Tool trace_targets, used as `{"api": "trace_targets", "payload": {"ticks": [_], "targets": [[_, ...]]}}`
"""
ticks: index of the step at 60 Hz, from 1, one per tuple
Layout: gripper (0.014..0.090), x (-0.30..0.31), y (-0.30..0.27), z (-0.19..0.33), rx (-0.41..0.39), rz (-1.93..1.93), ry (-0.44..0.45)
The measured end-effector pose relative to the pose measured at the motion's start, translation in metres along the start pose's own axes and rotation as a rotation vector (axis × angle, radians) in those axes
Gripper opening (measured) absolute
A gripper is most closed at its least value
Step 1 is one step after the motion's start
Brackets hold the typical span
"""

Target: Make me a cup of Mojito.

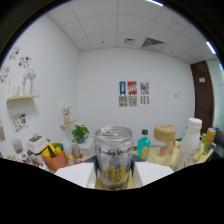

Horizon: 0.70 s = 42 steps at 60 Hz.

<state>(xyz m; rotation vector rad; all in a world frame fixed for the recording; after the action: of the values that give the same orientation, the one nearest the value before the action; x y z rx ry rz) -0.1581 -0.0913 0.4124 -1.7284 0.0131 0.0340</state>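
The gripper (114,176) pinches 1 soda water can (114,156) (upright) between both fingers; green bottle (143,145) beyond.

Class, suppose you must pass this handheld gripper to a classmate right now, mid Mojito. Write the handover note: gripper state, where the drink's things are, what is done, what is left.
Gripper: shut on the soda water can, held upright and lifted, white fingers pressing either side.
Things: beyond the can, a small green bottle, a jar with a wooden lid and a tall white bottle stand on the table. An orange pot and a potted plant stand to the other side.
Done: can picked up. Whether it has been opened I cannot tell.
Left: no cup is in view; find it, pour the soda, add the rest.
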Motion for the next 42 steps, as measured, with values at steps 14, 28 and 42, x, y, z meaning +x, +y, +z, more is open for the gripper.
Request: {"api": "trace_targets", "payload": {"ticks": [14, 28, 42], "targets": [[0.0515, 0.002, 0.007, -0.053, 0.016, -0.016, -0.031], [0.0516, 0.027, 0.036, -0.116, 0.005, -0.029, -0.032], [0.0514, 0.068, 0.109, -0.136, -0.088, 0.000, -0.015]]}}
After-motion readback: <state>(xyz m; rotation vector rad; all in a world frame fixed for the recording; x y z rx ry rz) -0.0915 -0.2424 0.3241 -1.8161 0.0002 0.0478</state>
